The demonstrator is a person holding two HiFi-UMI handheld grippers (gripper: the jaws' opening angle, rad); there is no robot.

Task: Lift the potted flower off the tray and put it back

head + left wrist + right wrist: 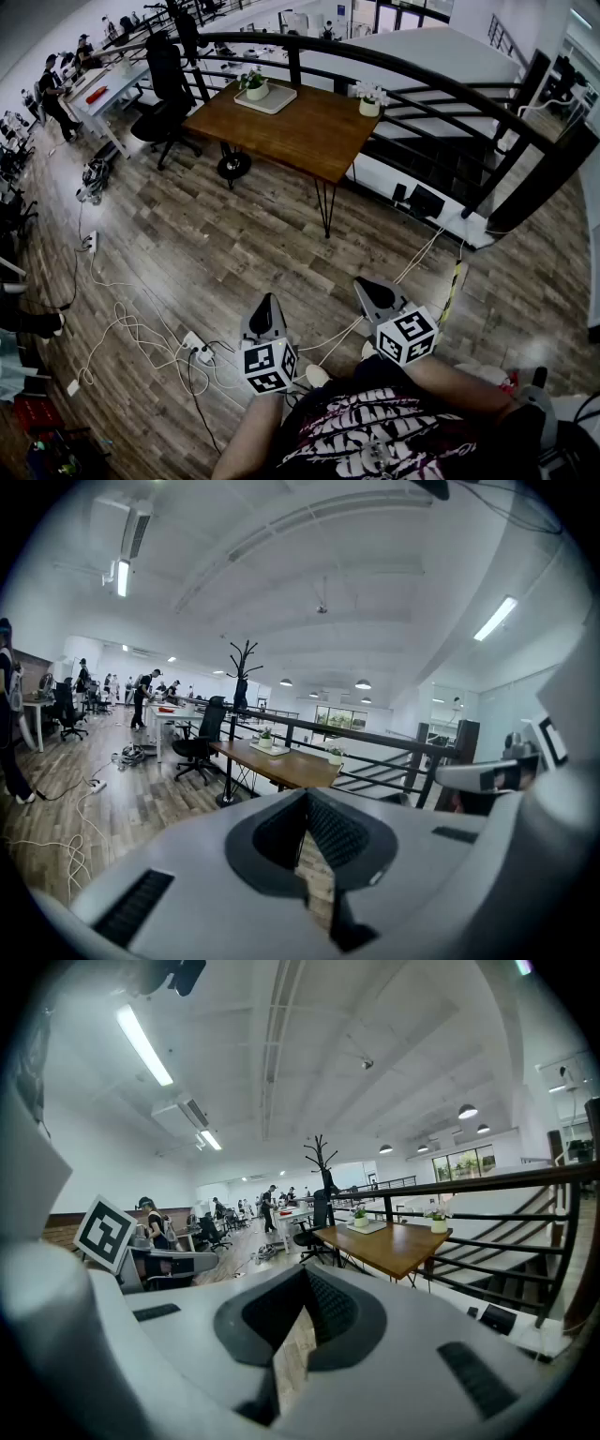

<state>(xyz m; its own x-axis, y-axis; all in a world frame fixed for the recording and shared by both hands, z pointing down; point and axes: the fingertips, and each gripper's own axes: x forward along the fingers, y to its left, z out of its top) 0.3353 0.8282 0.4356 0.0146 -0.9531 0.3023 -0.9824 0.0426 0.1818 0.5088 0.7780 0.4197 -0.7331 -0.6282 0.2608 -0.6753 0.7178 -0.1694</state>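
A brown wooden table point(300, 127) stands well ahead of me across the floor. On its far left part lies a white tray point(270, 103) with a small green potted plant point(253, 86) on it. A second pot with white flowers point(370, 97) stands on the bare tabletop by the railing. Both show small in the left gripper view, the plant point(265, 737) and the flowers point(336, 755), and in the right gripper view, the plant point(359, 1216) and the flowers point(437, 1222). My left gripper point(268, 302) and right gripper point(368, 285) are held low near my body, both shut and empty, far from the table.
A black curved railing point(422, 80) runs behind the table. An office chair point(167, 89) stands at the table's left. Cables and a power strip point(195, 345) lie on the wooden floor before me. People work at desks point(103, 89) at the far left. A coat stand point(242, 672) rises beyond the table.
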